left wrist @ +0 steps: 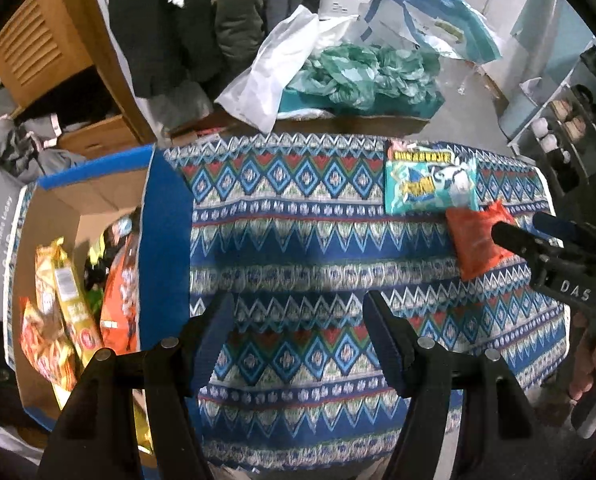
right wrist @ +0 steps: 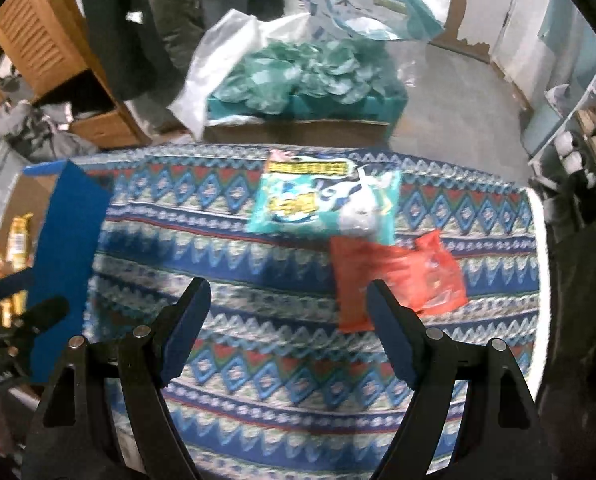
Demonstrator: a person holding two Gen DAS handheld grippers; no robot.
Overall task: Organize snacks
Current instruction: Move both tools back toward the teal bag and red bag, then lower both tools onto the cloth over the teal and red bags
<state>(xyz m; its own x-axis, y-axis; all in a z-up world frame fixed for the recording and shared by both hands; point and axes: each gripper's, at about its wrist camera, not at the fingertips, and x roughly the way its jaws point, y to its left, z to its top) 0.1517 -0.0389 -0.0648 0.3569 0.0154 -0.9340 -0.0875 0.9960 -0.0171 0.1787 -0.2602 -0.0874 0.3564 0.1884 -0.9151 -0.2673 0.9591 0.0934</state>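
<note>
On the patterned cloth [right wrist: 298,360], two packets, teal [right wrist: 322,204] and orange [right wrist: 394,280], are awaiting boxing [left wrist: 97,208]; both grippers, left [left wrist: 298,320] and right [right wrist: 287,304], are hanging spread, empty.

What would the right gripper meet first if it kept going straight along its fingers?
Probably the red snack packet: it lies on the patterned tablecloth just ahead of the open right gripper, overlapping its right finger in view. The teal packet sits farther back. Depth is uncertain.
</note>
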